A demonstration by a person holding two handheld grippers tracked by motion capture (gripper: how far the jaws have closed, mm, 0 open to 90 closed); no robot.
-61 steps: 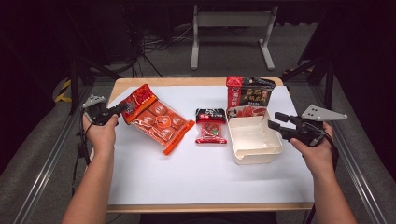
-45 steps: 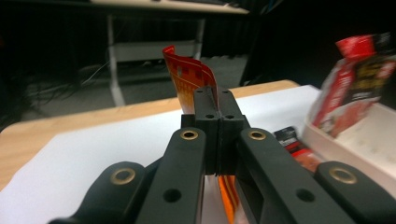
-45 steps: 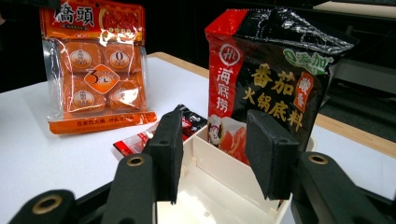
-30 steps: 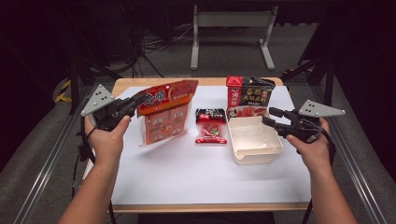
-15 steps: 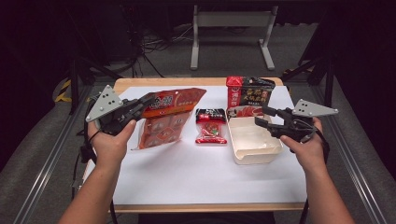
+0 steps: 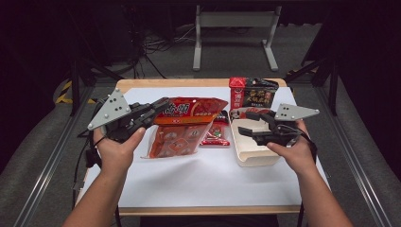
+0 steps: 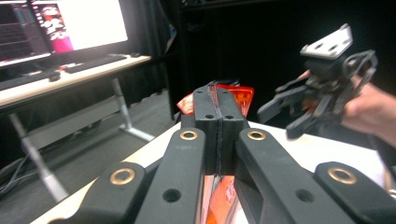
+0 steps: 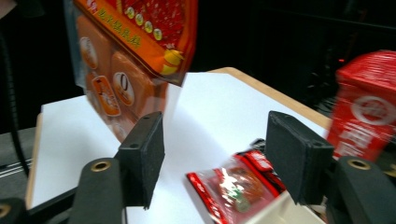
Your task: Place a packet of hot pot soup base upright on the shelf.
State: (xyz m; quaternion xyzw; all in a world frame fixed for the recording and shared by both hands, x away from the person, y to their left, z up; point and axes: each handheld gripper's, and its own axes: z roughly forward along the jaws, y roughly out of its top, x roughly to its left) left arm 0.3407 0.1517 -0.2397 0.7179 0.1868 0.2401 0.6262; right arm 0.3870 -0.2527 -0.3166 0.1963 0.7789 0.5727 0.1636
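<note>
A large orange snack bag [image 6: 184, 125] hangs upright over the white table, its bottom edge near the surface. My left gripper [image 6: 158, 105] is shut on the bag's upper left corner. In the left gripper view the jaws [image 7: 217, 95] pinch the bag [image 7: 238, 95] between them. My right gripper [image 6: 246, 124] hovers over a beige container [image 6: 255, 153], pointing left at the bag. Its jaws have just been opening and nothing is between them. In the right gripper view the open gripper [image 8: 215, 154] faces the bag [image 8: 135, 42].
A small red packet [image 6: 216, 134] lies between the bag and the container, also seen as the packet [image 8: 233, 186]. A red box [image 6: 238, 92] and a dark packet [image 6: 260, 94] stand at the table's back. The white tabletop [image 6: 198, 179] has free room at the front.
The left gripper has lifted the orange bag and carried it toward the table's middle. The right gripper has moved left toward the bag and its jaws have widened.
</note>
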